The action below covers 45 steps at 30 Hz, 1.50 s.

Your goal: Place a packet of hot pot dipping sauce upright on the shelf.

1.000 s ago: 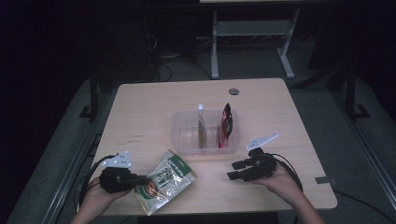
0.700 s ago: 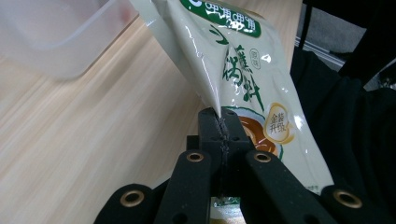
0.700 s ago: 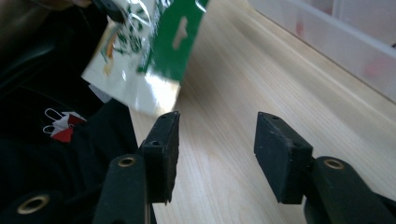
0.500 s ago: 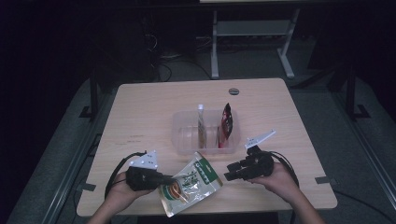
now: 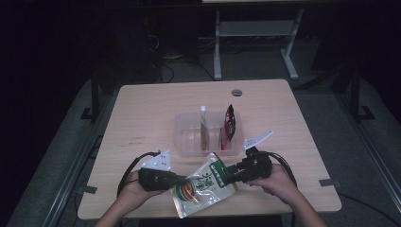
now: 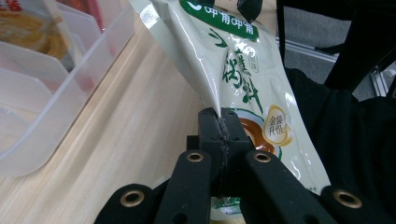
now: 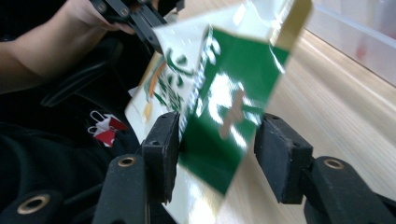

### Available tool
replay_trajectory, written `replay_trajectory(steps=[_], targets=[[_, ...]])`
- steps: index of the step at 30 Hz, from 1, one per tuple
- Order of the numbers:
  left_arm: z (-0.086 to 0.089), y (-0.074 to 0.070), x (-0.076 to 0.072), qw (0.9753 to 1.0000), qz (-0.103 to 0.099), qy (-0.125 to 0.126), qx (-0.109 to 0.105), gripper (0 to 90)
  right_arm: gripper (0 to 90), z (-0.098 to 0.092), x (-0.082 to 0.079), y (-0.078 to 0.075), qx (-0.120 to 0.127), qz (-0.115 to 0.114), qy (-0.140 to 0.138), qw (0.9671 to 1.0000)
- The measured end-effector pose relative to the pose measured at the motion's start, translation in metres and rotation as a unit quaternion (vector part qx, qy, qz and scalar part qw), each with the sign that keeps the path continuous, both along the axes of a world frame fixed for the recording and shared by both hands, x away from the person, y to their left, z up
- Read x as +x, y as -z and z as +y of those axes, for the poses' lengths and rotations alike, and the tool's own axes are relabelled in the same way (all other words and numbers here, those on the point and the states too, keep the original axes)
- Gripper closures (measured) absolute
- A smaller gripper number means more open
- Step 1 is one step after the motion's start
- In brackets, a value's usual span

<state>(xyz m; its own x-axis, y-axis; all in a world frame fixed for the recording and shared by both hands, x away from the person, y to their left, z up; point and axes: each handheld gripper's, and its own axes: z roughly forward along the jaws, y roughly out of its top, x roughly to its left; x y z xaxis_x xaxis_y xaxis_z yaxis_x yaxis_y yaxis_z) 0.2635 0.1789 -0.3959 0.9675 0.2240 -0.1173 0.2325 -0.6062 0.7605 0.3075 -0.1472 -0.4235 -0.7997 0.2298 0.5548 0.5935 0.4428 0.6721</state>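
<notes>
One green-and-cream snack pouch [image 5: 204, 183] sits between two claws, the left claw [image 5: 182, 181] and the right claw [image 5: 226, 174]. One clear plastic bin [image 5: 183, 137] on the worktop [image 5: 142, 113] holds two more upright packets: one pale [image 5: 204, 128], one red [image 5: 230, 121].

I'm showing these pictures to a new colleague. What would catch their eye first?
Probably the green and cream snack pouch at the table's near edge, pinched along one side by the left gripper while the open right gripper straddles its green end. Behind it sits a clear divided bin holding two upright packets.

A clear divided tub [image 5: 182, 135] holds two upright packets [image 5: 230, 124], perhaps snacks, on the table [image 5: 146, 106].
</notes>
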Motion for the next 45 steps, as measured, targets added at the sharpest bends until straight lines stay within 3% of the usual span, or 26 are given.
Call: replay_trajectory(steps=[4,7,14,15,25,26,31,34,39,44,45], targets=[[-0.003,0.000,0.001,1.0000,-0.005,0.002,0.003,90.0,53.3,0.001,0.000,0.000,-0.008,-0.003,0.000,1.0000],[-0.001,0.002,0.003,1.0000,-0.008,-0.001,0.005,90.0,68.1,-0.005,0.000,-0.003,0.012,-0.008,0.005,0.9999],[-0.002,0.004,0.005,1.0000,-0.007,-0.004,0.000,90.0,70.4,-0.002,-0.001,-0.006,0.016,-0.008,0.000,0.9998],[-0.002,0.005,0.005,1.0000,-0.007,-0.004,0.002,90.0,75.7,-0.001,-0.001,-0.006,0.019,-0.015,-0.001,0.9997],[-0.005,0.005,0.009,0.9999,-0.015,-0.001,0.001,90.0,82.7,0.001,-0.002,-0.007,0.013,-0.013,-0.007,0.9998],[-0.005,0.005,0.009,0.9999,-0.016,0.000,0.000,90.0,88.6,0.000,-0.002,-0.008,0.012,-0.020,-0.009,0.9997],[-0.005,0.008,0.011,1.0000,-0.009,0.001,-0.003,89.8,89.9,0.001,-0.004,-0.010,0.004,-0.025,-0.016,0.9995],[-0.002,0.008,0.013,0.9999,-0.009,-0.001,-0.009,88.9,90.0,0.001,-0.003,-0.011,0.026,-0.017,-0.014,0.9994],[-0.001,0.010,0.014,0.9997,-0.016,-0.017,-0.012,79.5,90.0,0.001,-0.004,-0.015,0.044,-0.020,-0.012,0.9988],[0.005,0.007,0.017,0.9983,-0.026,-0.048,-0.022,56.3,90.0,0.002,-0.004,-0.016,0.069,-0.013,-0.014,0.9975],[0.007,0.007,0.018,0.9980,-0.025,-0.054,-0.023,56.3,90.0,0.002,-0.004,-0.018,0.074,-0.010,-0.013,0.9972]])
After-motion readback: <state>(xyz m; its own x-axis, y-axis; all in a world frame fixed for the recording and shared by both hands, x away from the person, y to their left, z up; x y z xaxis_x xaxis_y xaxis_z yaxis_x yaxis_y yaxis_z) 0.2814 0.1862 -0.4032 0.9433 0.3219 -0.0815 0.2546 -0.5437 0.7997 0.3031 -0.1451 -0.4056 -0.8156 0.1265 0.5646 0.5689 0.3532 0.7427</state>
